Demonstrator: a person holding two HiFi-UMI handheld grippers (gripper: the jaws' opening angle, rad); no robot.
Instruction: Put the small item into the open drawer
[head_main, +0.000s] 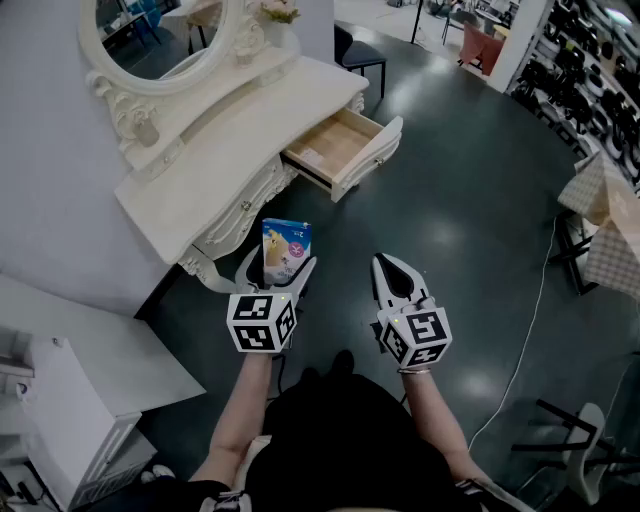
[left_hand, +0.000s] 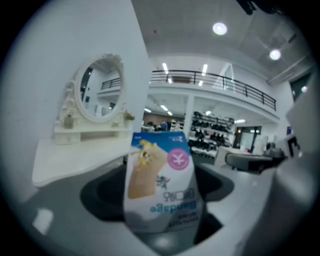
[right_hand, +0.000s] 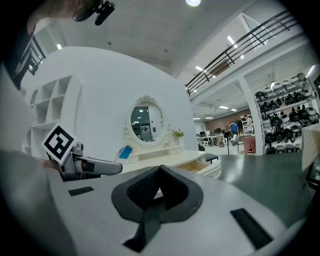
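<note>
Head view: white dressing table (head_main: 250, 120), drawer (head_main: 376, 156) open, dark glossy floor (head_main: 480, 210).

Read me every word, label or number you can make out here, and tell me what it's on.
"Bandage": on the small box held in the left hand-held gripper, seen upside down in the left gripper view.
Other print on the small box: too blurred to read.

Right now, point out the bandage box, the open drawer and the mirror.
bandage box (head_main: 286, 250): head view, its printed front.
open drawer (head_main: 372, 158): head view, its white front panel.
mirror (head_main: 160, 35): head view, the glass.
</note>
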